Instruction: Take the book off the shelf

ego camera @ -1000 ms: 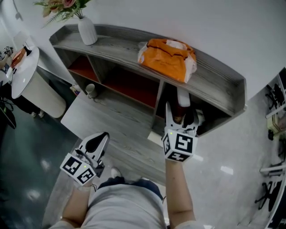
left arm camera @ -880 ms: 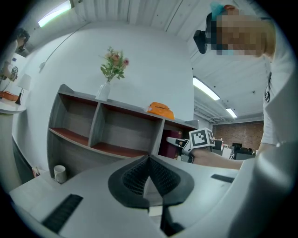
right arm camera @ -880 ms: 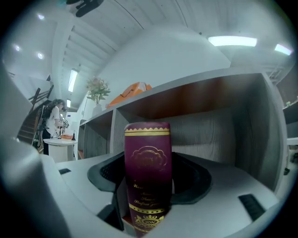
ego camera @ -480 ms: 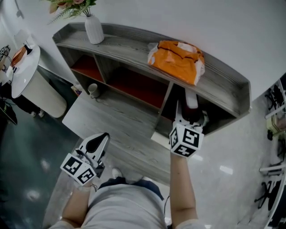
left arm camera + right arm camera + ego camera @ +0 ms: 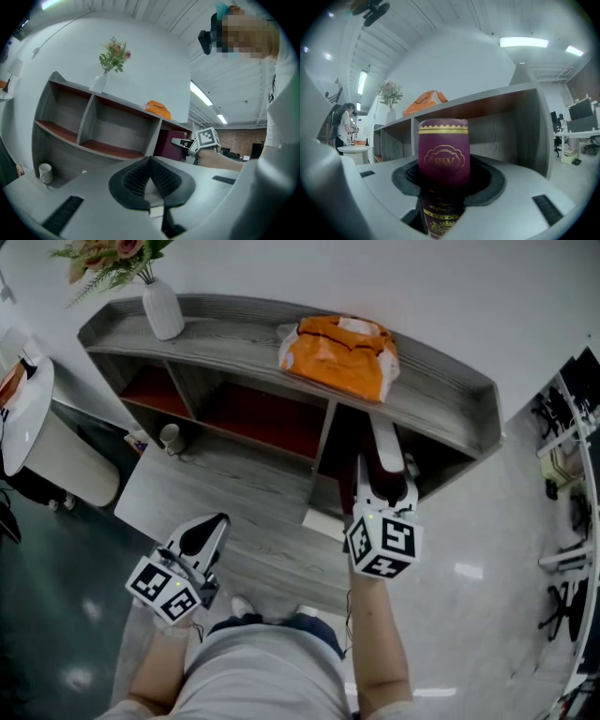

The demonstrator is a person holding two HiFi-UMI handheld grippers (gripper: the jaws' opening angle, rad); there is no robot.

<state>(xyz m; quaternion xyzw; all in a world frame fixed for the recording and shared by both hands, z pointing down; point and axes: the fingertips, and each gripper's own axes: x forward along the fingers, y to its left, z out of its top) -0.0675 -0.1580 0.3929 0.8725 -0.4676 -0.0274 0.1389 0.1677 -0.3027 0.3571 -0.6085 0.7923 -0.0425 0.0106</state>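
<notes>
A maroon book [image 5: 385, 448] with gold print on its spine [image 5: 443, 154] stands in the right compartment of the grey shelf [image 5: 234, 334]. My right gripper [image 5: 380, 486] reaches into that compartment. Its jaws are closing on the book's spine, which sits between the dark pads [image 5: 487, 180]. The left gripper view shows the book [image 5: 166, 145] and the right gripper [image 5: 187, 144] from the side. My left gripper [image 5: 208, 529] hangs low at the left, away from the shelf, shut with nothing in it [image 5: 150, 161].
An orange bag [image 5: 339, 354] and a white vase with flowers [image 5: 161, 307] sit on the shelf's top. A white cup [image 5: 170, 435] stands on the lower ledge at the left. A round white table [image 5: 14, 399] is at the far left, and office chairs [image 5: 567, 437] at the right.
My right gripper has pushed a little further toward the right compartment and its jaws have come in around the book. The left gripper has stayed where it was.
</notes>
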